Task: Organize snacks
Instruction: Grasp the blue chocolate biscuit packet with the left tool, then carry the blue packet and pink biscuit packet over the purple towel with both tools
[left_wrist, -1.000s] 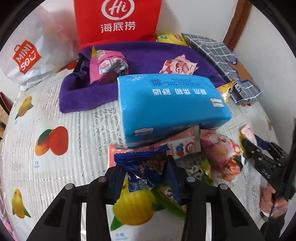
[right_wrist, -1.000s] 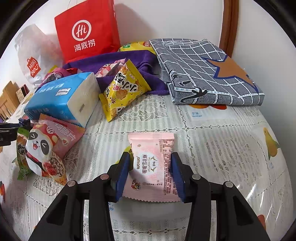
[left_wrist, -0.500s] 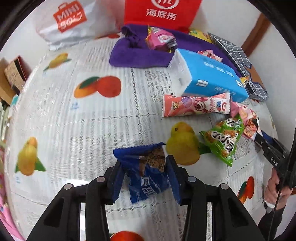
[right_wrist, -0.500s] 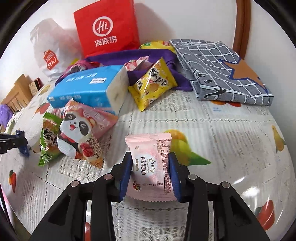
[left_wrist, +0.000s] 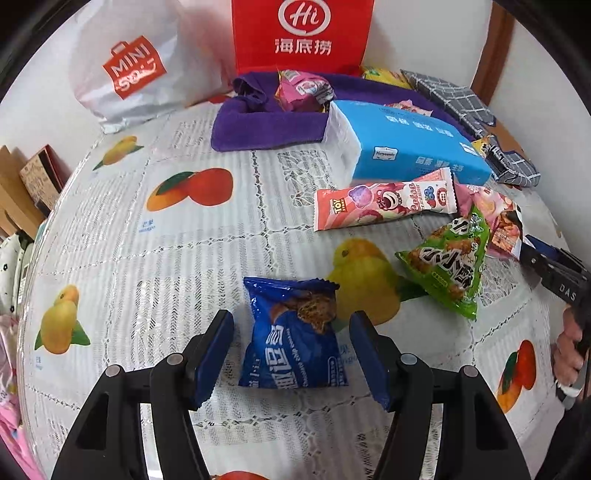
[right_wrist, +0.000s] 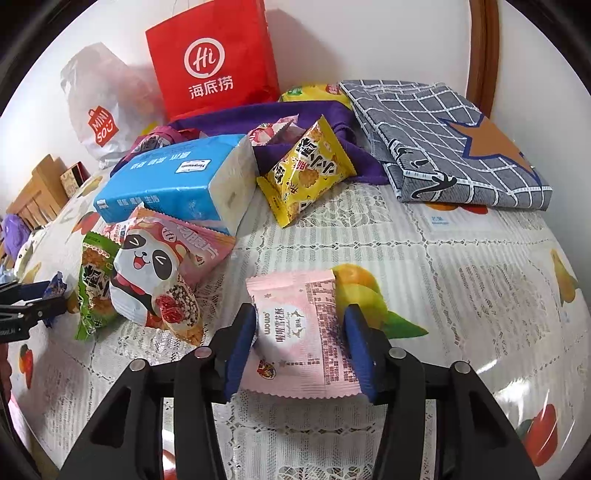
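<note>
My left claw (left_wrist: 291, 354) is wide open, and the blue cookie pack (left_wrist: 295, 332) lies flat on the bench (left_wrist: 184, 266) between its fingers, touching neither, so I think it is set down in its own spot. My right claw (right_wrist: 301, 345) squeezes the pink snack pack (right_wrist: 299, 328) to carry it. The tissue pack (right_wrist: 177, 181) hides some snacks behind it.

A blue cookie packet (left_wrist: 295, 332) lies flat on the tablecloth; a pink snack packet (right_wrist: 301, 332) lies flat too.
</note>
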